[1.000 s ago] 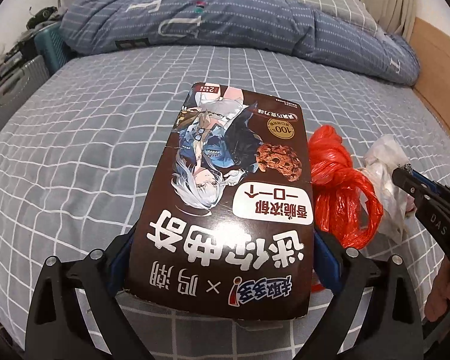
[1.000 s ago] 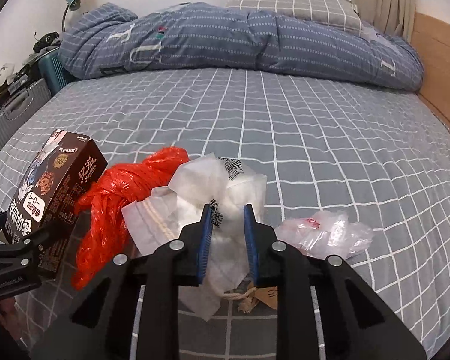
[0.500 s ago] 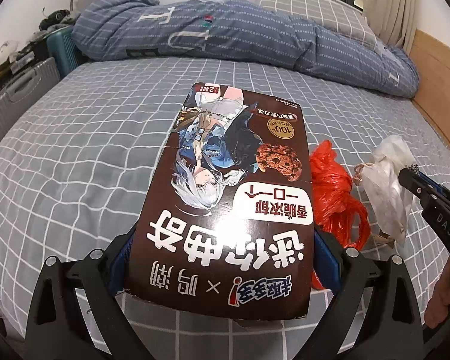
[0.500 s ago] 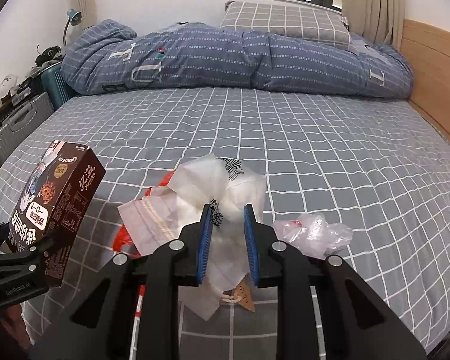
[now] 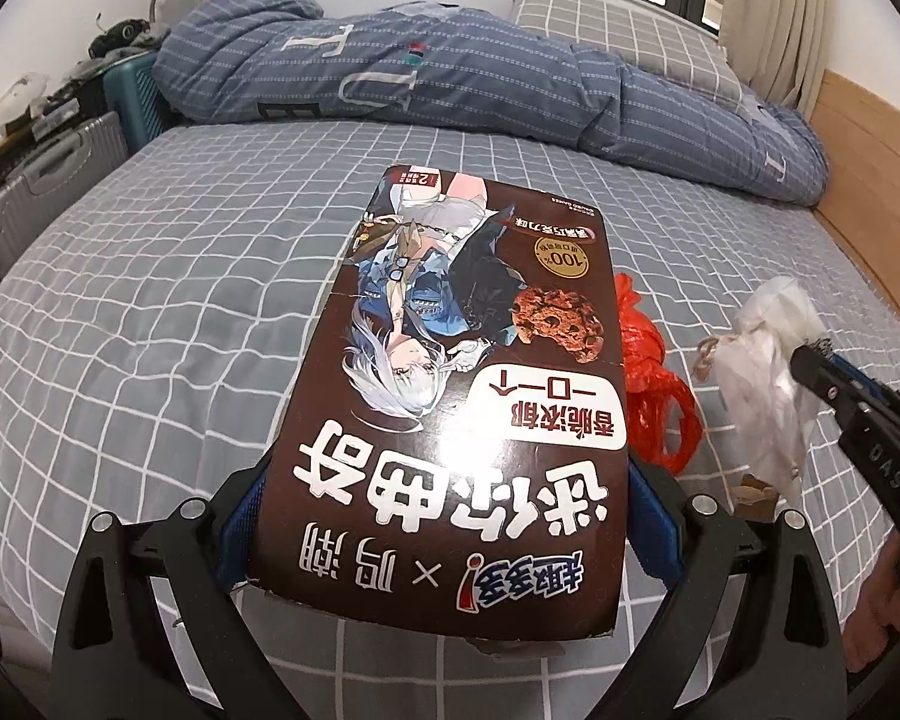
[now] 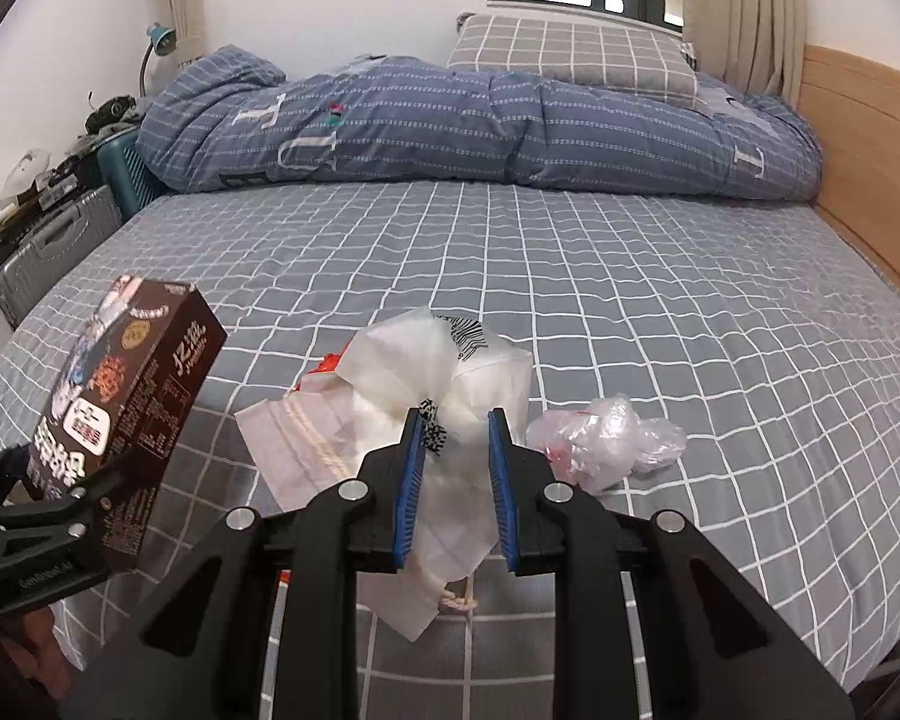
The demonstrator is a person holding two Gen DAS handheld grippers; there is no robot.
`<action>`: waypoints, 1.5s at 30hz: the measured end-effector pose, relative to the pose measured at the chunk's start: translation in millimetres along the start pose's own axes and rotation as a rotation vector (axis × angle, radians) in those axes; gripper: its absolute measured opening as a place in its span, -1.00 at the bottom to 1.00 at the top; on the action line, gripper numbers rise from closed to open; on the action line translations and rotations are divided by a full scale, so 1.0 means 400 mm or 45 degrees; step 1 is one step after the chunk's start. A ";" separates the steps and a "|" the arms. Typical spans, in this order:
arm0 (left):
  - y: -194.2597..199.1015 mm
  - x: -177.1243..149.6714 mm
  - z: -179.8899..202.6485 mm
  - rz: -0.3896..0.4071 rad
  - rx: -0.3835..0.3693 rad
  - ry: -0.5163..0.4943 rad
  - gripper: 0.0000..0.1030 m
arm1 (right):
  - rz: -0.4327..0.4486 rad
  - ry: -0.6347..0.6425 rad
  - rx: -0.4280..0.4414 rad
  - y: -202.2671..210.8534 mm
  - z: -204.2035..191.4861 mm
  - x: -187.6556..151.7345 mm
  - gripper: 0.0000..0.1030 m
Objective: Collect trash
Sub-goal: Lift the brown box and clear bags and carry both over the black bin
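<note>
Gripping cookie box (image 5: 450, 396) in left tool (image 5: 444, 516), stiff, light card; right tool (image 6: 455, 474) clenched on white bag (image 6: 444, 378), soft, slippery; clear wrapper (image 6: 606, 441) left on bed (image 6: 660, 276), pinch bunched middle.

I count two grippers: the left gripper (image 5: 444, 516) and the right gripper (image 6: 456, 468), one at 9 o'clock and one at 6 o'clock in the right wrist view. One box (image 5: 462, 372). Three bags: one white bag (image 6: 450, 372), one red bag (image 5: 654, 384), one clear bag (image 6: 606, 444) at 3 o'clock of the white one. One bed (image 6: 630, 276), one quilt (image 6: 450, 126), one pillow (image 6: 570, 54). Two suitcases at 9 o'clock: one grey suitcase (image 6: 48, 246), one teal suitcase (image 6: 123, 174). One lamp (image 6: 162, 42).
</note>
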State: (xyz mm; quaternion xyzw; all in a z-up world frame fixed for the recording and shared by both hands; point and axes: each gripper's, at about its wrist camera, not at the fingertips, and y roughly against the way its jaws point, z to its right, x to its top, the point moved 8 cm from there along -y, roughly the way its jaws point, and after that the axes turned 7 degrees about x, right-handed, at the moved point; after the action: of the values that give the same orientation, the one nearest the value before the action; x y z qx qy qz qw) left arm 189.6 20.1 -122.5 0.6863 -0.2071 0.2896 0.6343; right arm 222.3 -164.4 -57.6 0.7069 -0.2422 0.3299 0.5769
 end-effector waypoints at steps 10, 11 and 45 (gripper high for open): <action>0.036 -0.042 0.021 0.019 -0.004 -0.035 0.80 | 0.011 -0.008 0.014 0.054 -0.003 -0.018 -0.60; 0.040 -0.045 0.024 0.021 -0.003 -0.038 0.80 | 0.012 -0.004 0.016 0.061 -0.007 -0.022 -0.60; 0.157 -0.171 0.014 0.014 -0.009 -0.053 0.80 | 0.014 -0.020 -0.033 0.219 -0.002 -0.127 -0.58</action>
State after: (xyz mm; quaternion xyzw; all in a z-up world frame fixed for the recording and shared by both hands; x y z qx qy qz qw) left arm 98.3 1.8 -120.8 0.6887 -0.2250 0.2782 0.6307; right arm 125.2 -184.7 -37.9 0.7005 -0.2549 0.3245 0.5823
